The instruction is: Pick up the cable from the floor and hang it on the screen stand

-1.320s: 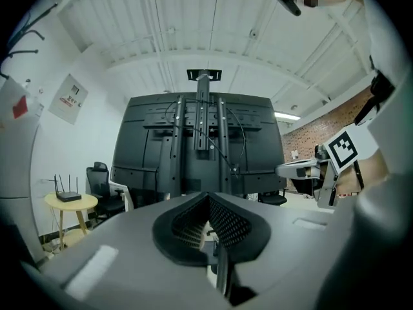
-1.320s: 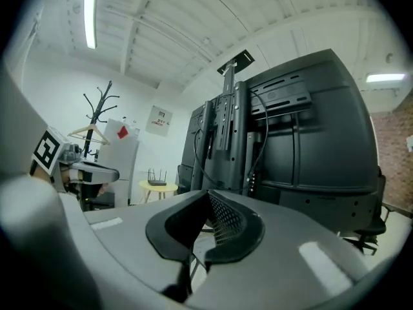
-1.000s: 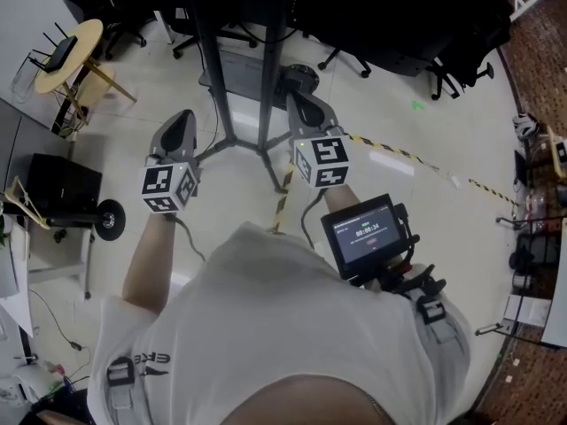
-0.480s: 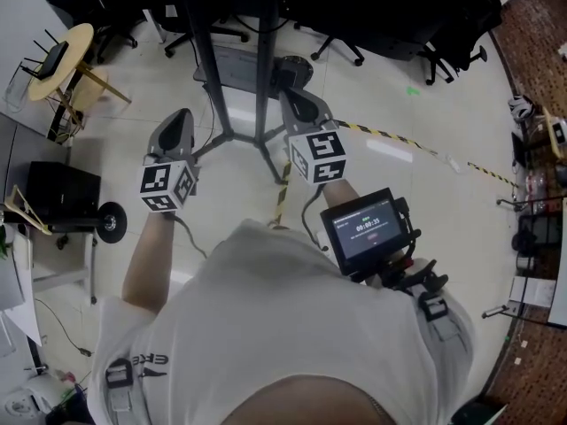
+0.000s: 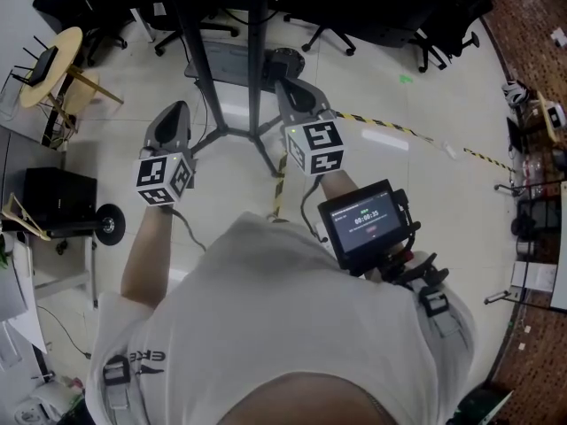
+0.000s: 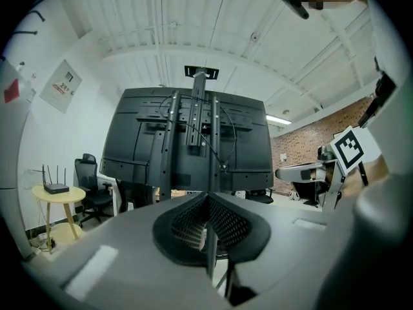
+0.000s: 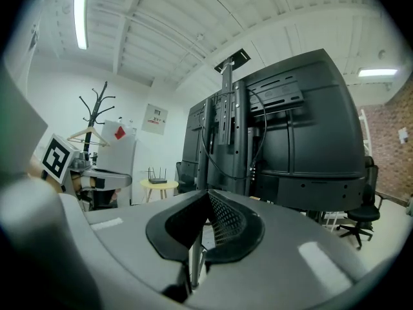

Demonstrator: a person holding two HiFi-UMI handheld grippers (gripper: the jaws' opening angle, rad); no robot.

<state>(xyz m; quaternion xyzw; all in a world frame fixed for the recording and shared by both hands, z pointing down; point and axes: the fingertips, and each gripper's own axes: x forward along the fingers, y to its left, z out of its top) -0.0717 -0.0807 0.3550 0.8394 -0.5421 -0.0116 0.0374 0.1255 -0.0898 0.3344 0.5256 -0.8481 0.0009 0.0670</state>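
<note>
- You are at the very start. Your left gripper (image 6: 208, 236) has its jaws clenched flat together with nothing between them. Your right gripper (image 7: 204, 230) is the same, pads pressed shut and empty.
- Both pairs of jaws point at the screen stand (image 5: 256, 87), which rises straight ahead of them. The left jaws sit just off its left side, the right jaws just off its right.
- The cable is not in either grip. The likeliest candidate is a thin dark line on the floor (image 5: 210, 115), ahead of and below your left jaws beside the stand's foot. It is too fine for me to be sure.
- Judged from here, your next move is to release one pair of jaws, tip them down toward the floor and bring that line between the pads before closing.
- A thin cord lying flat on tile will probably need the fingertips nearly touching the floor.
- Count: two grippers, each with one marker cube (image 5: 315, 147). One stand carrying one screen (image 6: 139, 141), with some wires (image 6: 222, 134) looped on its back.
- Beyond the right jaws, one line of striped tape (image 5: 390, 127) crosses the floor. Far off the left jaws stands one round table (image 5: 51, 53).
</note>
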